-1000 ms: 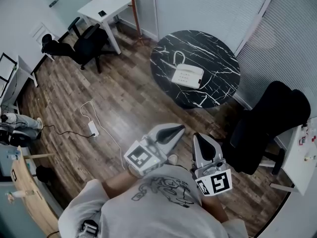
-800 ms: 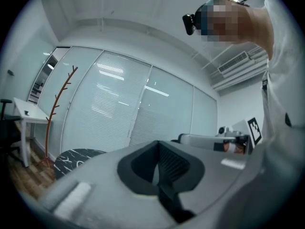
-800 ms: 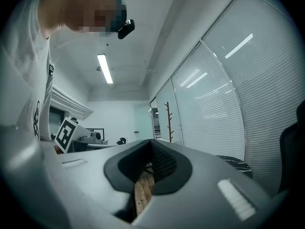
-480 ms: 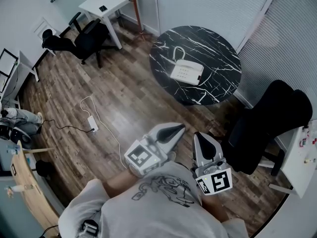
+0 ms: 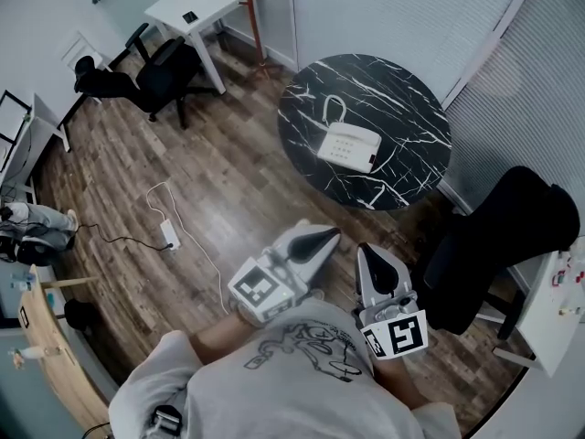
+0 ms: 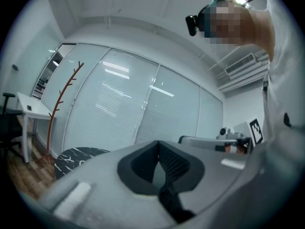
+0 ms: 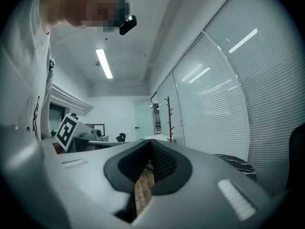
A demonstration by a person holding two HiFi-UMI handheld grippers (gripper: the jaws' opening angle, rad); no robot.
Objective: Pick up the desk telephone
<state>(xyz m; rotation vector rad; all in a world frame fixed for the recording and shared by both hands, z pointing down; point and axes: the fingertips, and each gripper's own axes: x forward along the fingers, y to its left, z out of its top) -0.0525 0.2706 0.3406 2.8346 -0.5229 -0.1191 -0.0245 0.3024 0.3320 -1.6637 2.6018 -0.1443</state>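
A white desk telephone (image 5: 349, 145) with a curled cord lies on a round black marble table (image 5: 402, 99) at the upper middle of the head view. Both grippers are held close to the person's chest, well short of the table. My left gripper (image 5: 327, 237) is shut and holds nothing. My right gripper (image 5: 367, 251) is shut too, with nothing between its jaws. In the left gripper view the left gripper (image 6: 159, 149) points level and the table (image 6: 76, 157) shows low at the left. In the right gripper view the right gripper (image 7: 150, 152) points level and the table's edge (image 7: 238, 163) lies at the right.
A black office chair (image 5: 498, 245) stands right of the table, close to the right gripper. A white power strip (image 5: 169, 236) and its cable lie on the wooden floor at the left. A white desk (image 5: 196, 7), a second black chair (image 5: 151, 76) and a coat stand (image 5: 249, 7) are farther back.
The table and telephone have shifted slightly lower and to the right in the head view, so the person has stepped a little closer. Both grippers keep their place at the chest.
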